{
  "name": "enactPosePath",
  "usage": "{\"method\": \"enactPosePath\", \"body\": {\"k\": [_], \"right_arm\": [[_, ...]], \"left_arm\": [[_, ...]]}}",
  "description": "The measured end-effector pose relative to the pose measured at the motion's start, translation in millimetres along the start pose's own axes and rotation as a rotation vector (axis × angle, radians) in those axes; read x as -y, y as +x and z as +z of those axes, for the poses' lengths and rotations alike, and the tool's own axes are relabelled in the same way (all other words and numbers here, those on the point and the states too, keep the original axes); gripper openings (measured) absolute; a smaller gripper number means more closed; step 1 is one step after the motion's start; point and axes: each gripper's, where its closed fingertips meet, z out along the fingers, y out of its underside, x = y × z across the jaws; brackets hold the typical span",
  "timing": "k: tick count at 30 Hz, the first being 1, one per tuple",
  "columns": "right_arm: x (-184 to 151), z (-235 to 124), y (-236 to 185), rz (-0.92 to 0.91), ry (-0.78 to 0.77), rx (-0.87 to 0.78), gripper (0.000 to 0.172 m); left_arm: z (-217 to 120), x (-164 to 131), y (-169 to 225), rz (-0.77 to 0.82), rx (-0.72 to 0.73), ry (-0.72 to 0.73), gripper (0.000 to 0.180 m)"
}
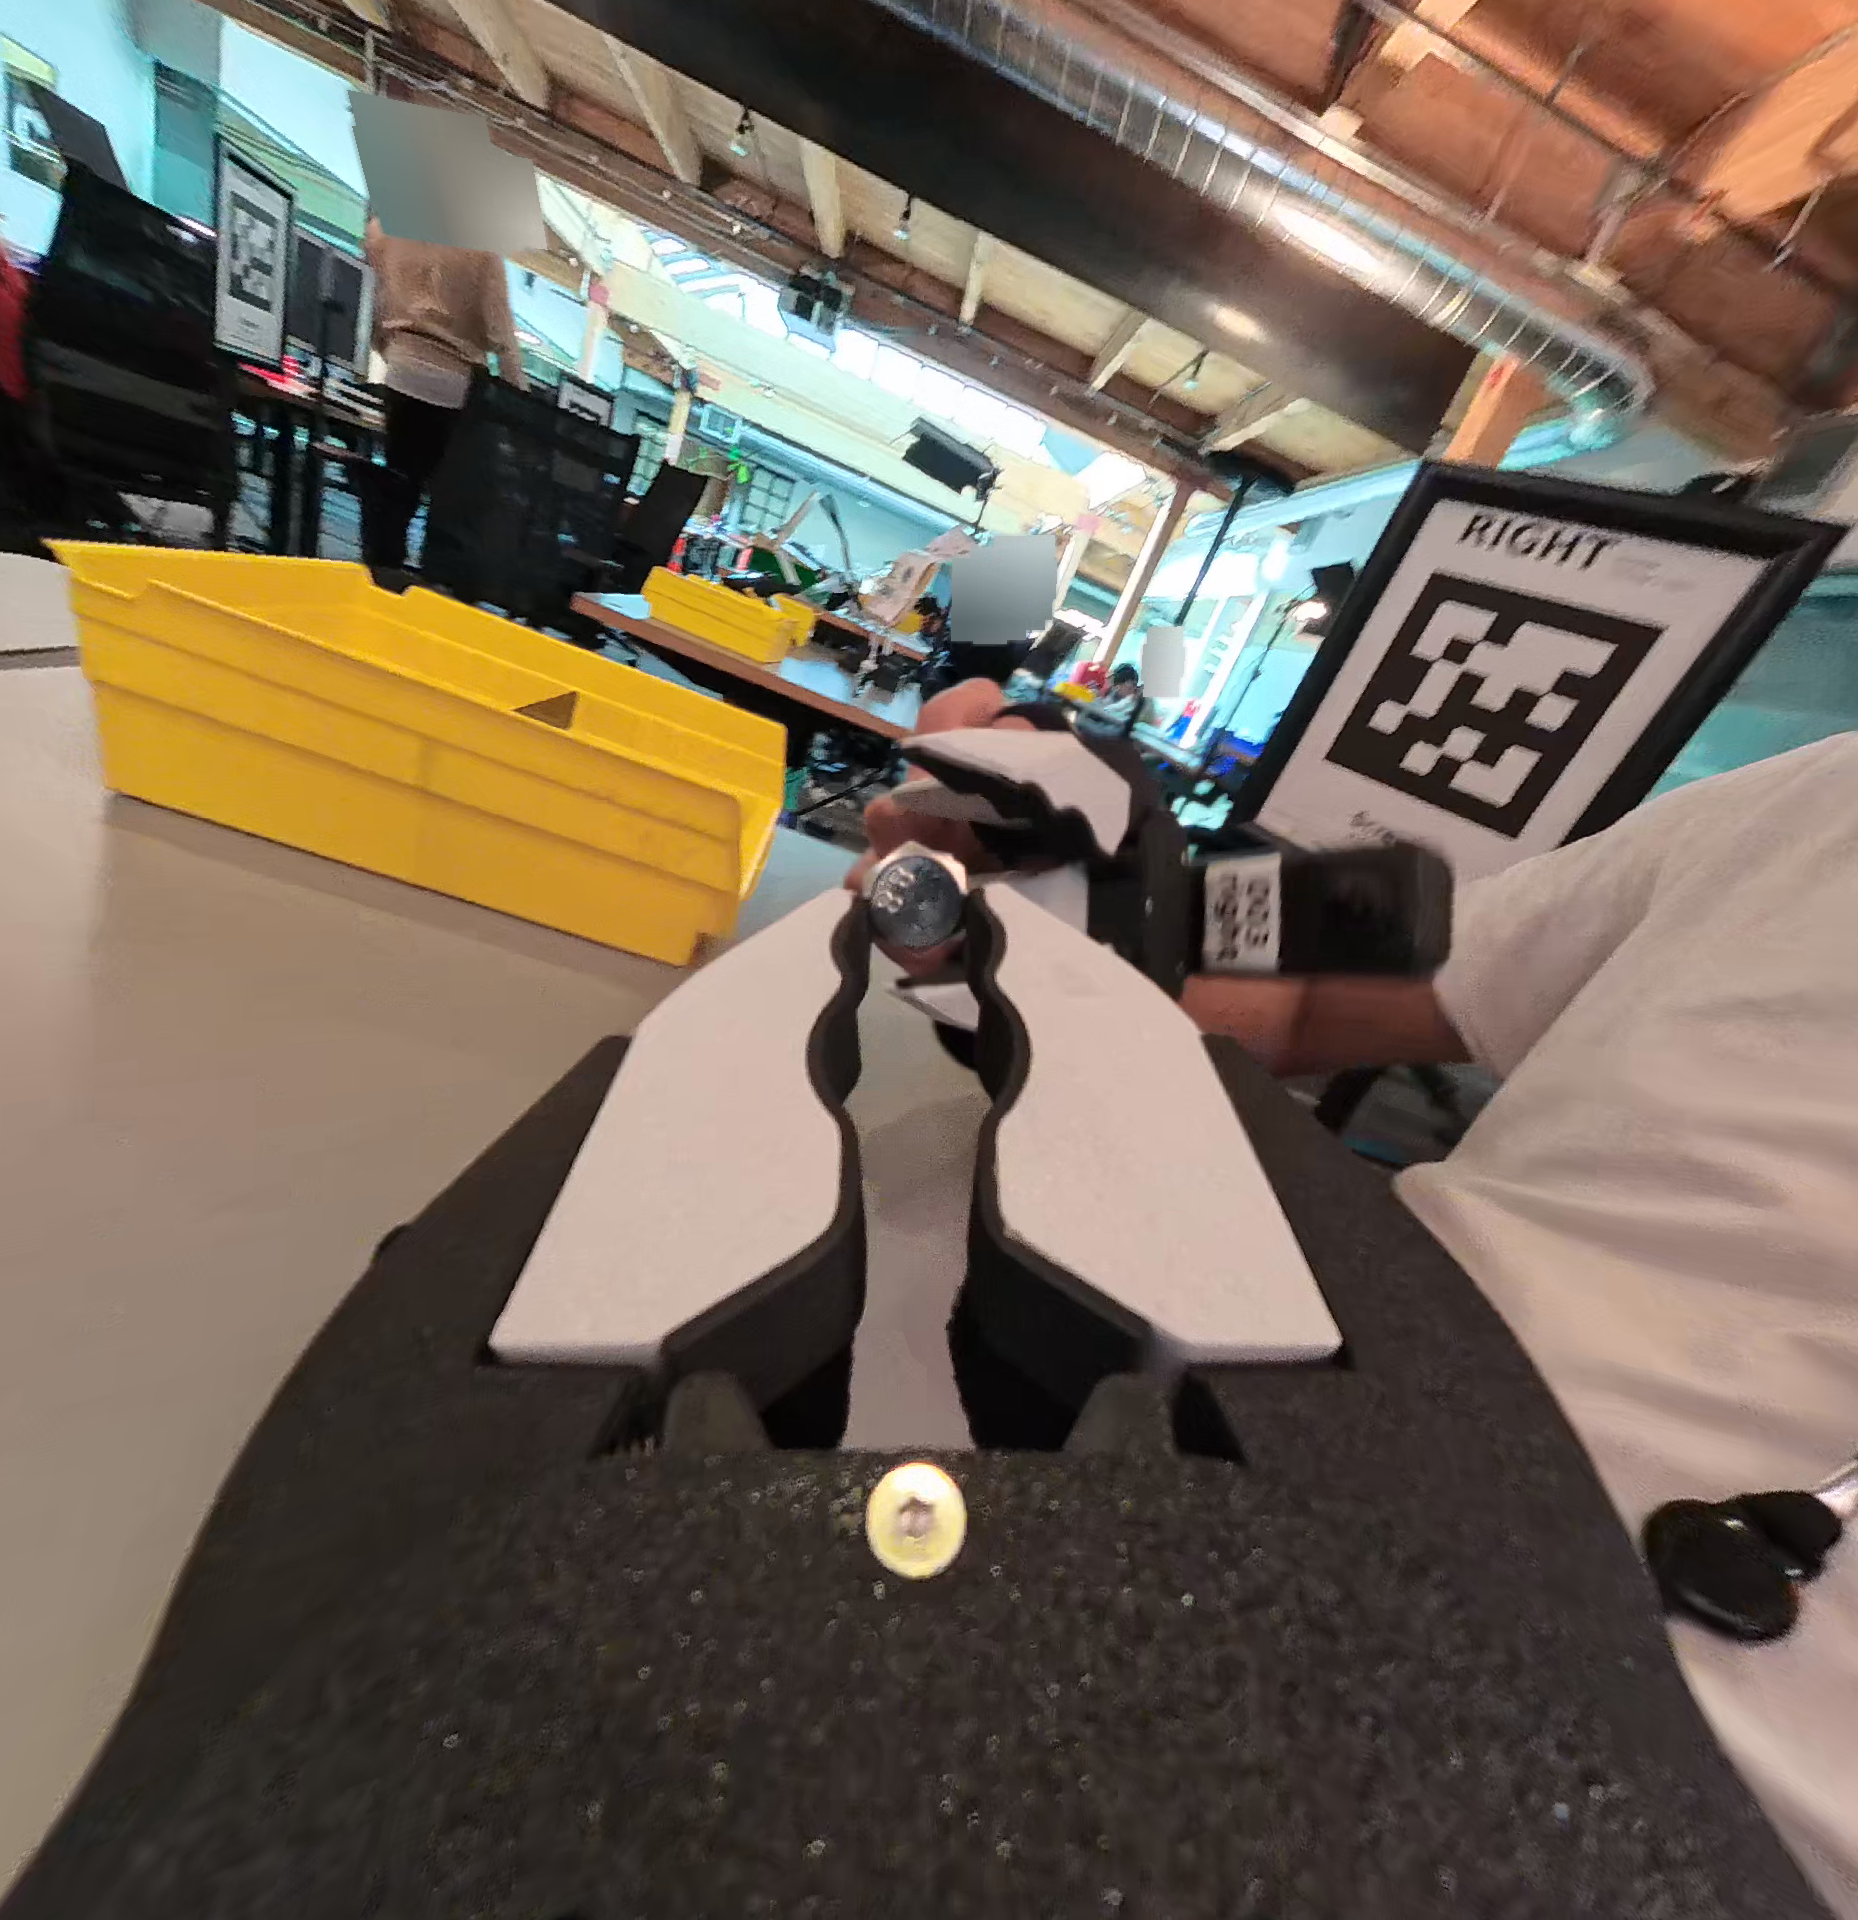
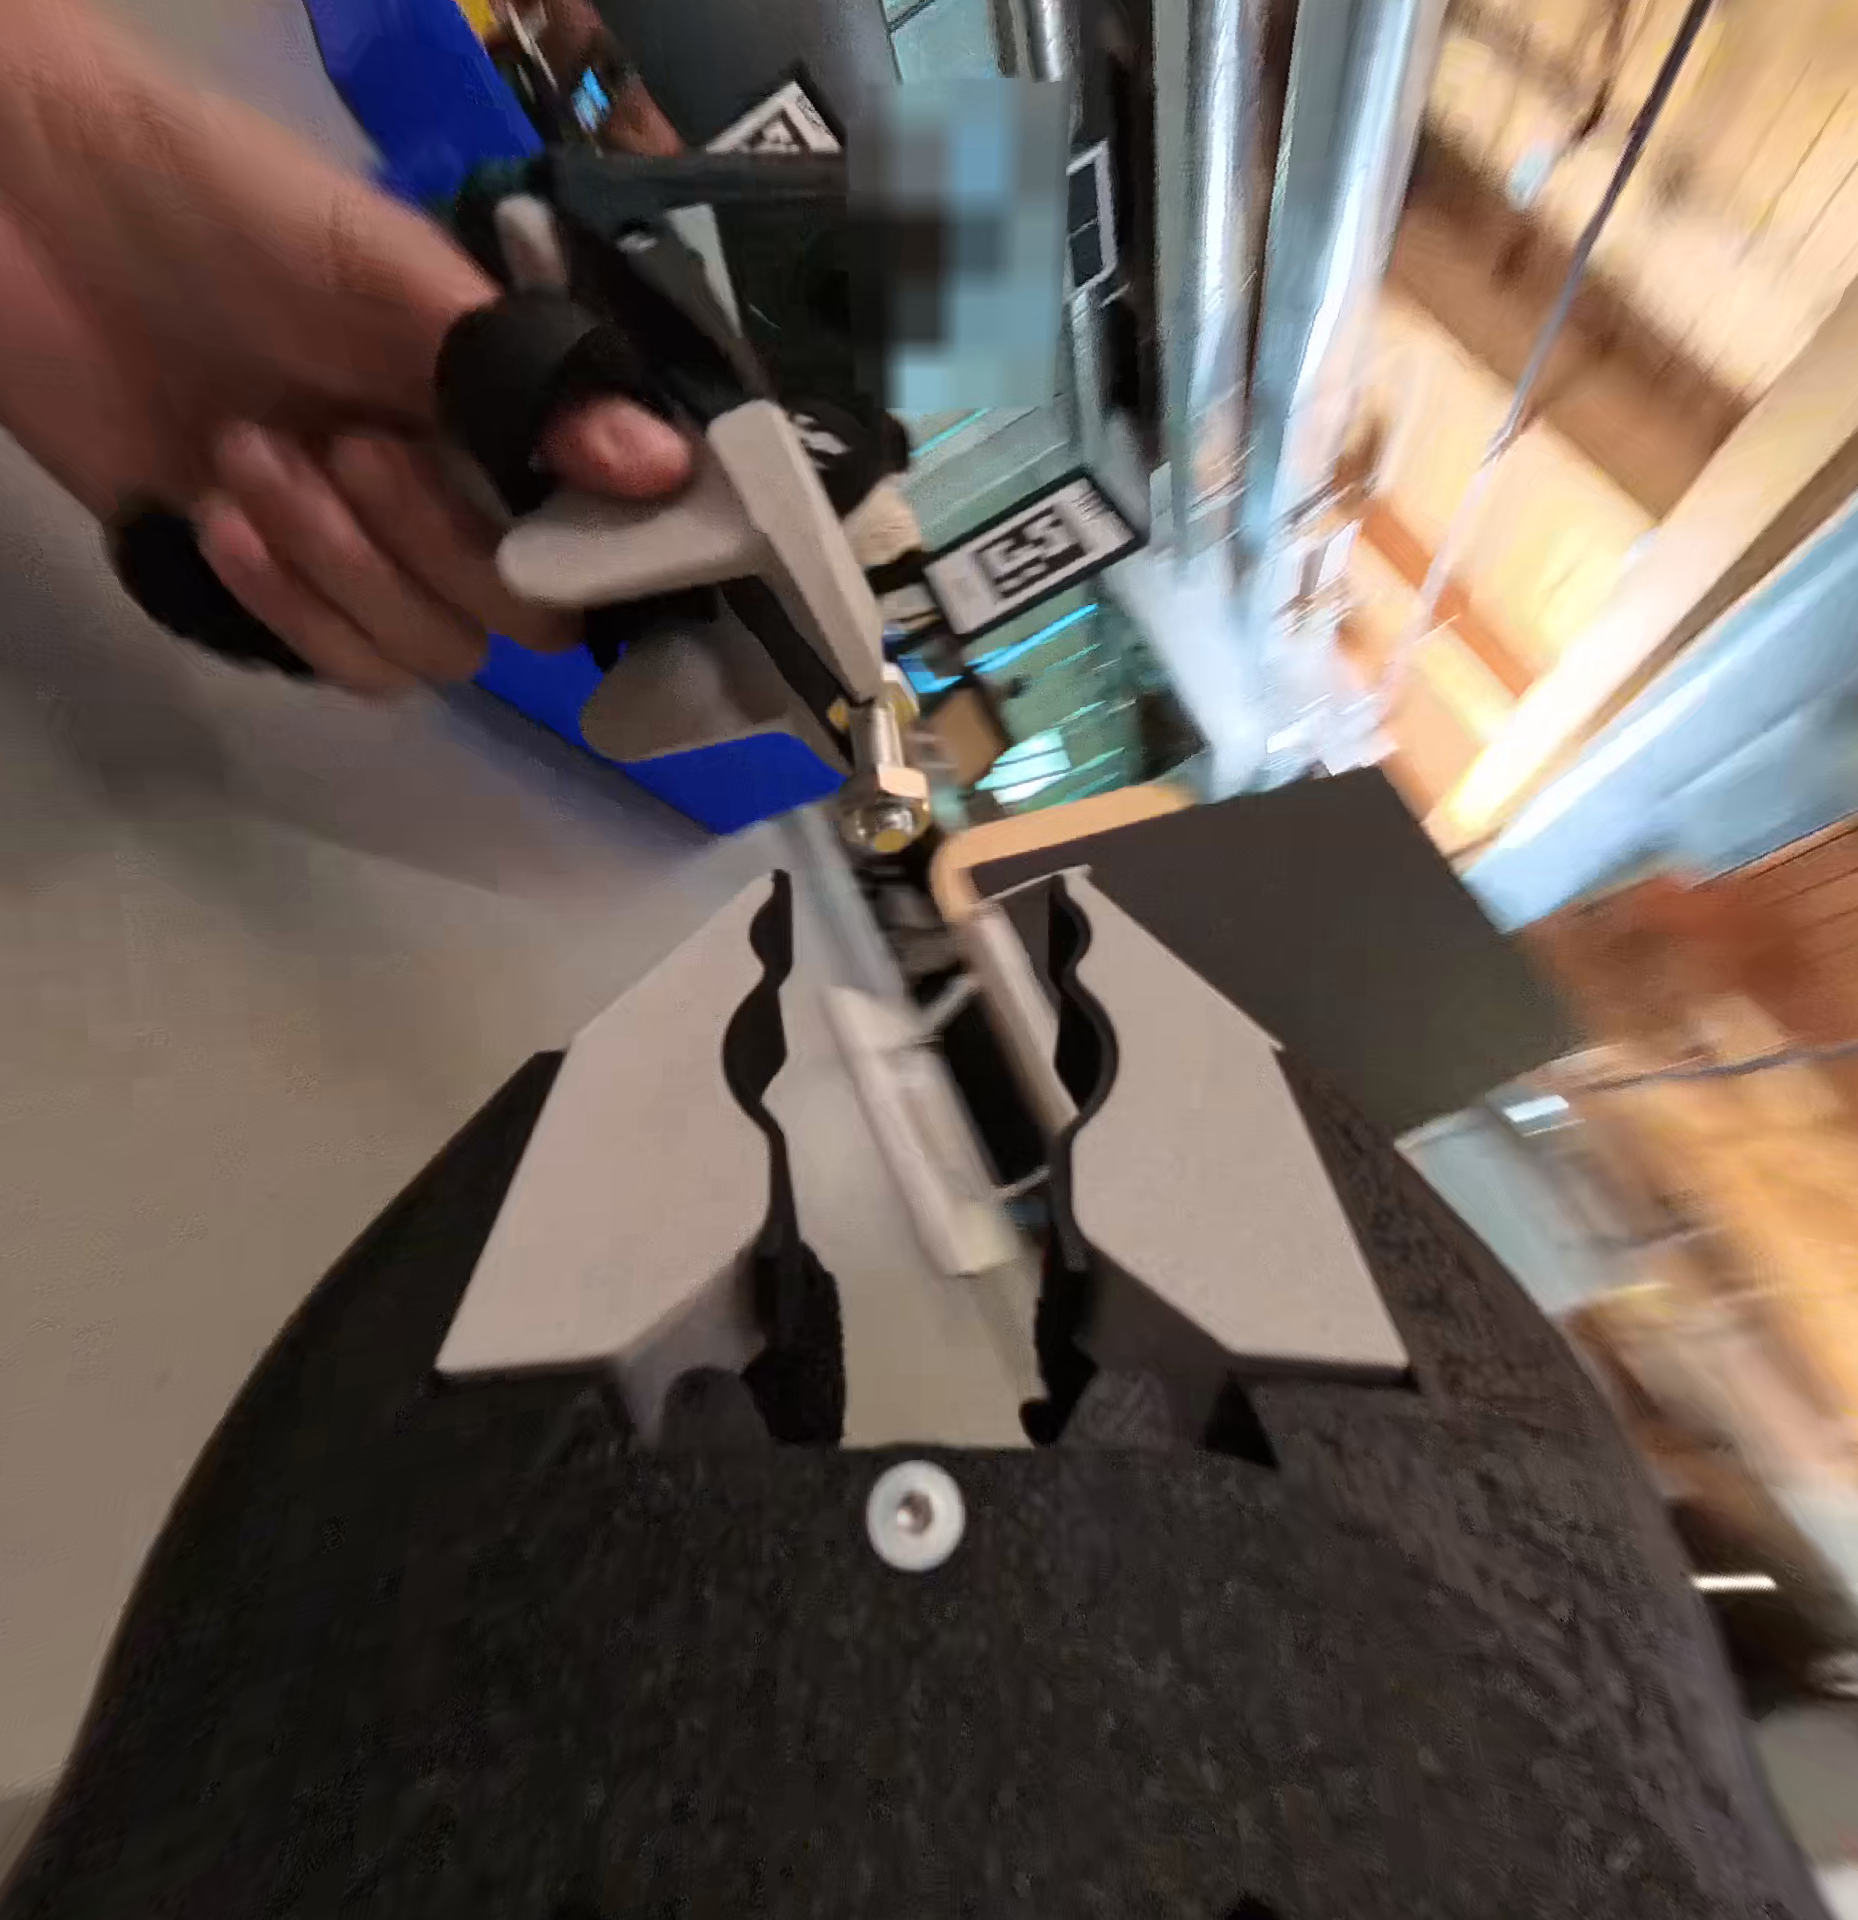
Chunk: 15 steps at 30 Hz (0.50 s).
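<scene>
One silver hex-head bolt [image 1: 914, 908] sits clamped at the tips of the left gripper [image 1: 912, 920], both dark wavy pads pressed on the head's sides, head facing the camera. In the right wrist view the same bolt [image 2: 883, 753] hangs shank-down from the left gripper [image 2: 871, 698], with what looks like a nut and a flanged end low on the shank; blur makes the exact parts hard to tell.

Right gripper [image 2: 914, 894] stands spread apart with nothing between its fingers, tips just below the bolt's lower end, near but not touching as far as can be seen. From the left view it shows sideways behind the bolt, right gripper [image 1: 935, 790], held in a hand [image 1: 956, 717].

Judgement: one tool holds the bolt up in the air while the other lines up on its lower end; getting a grip there would call for centring on the shank and avoiding the clamped head.

Materials: bolt shiny metal; fingers [image 1: 717, 1132] flat matte grey plates with black scalloped rubber-like insides; gripper bodies grainy black. Table [image 1: 229, 1039] smooth pale grey. Yellow plastic bin [image 1: 405, 727] ribbed, well to the left. Blue bin [image 2: 696, 769] behind. Black-and-white marker board [image 1: 1507, 686] stands at right.
</scene>
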Motion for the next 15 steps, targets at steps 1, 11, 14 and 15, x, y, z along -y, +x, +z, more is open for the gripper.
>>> {"method": "enactPosePath", "body": {"k": [1,11,14,15], "right_arm": [[-3.7,2.1,-5.0,0.169,-0.006,0.070,0.052],[1.1,4.4,-6.4,1.762,0.224,0.673,0.040],[0.2,3.9,-0.4,1.865,0.280,0.703,0.040],[0.1,4.4,0.3,1.847,0.286,0.693,0.039]], "left_arm": [[-1.8,-0.4,-2.5,0.032,0.023,-0.010,0.017],[-2.7,5.4,-1.8,0.346,0.101,0.034,0.017],[1.4,2.3,-3.5,0.289,0.091,0.030,0.017],[3.6,0.8,-4.9,0.259,0.090,0.026,0.017]]}}
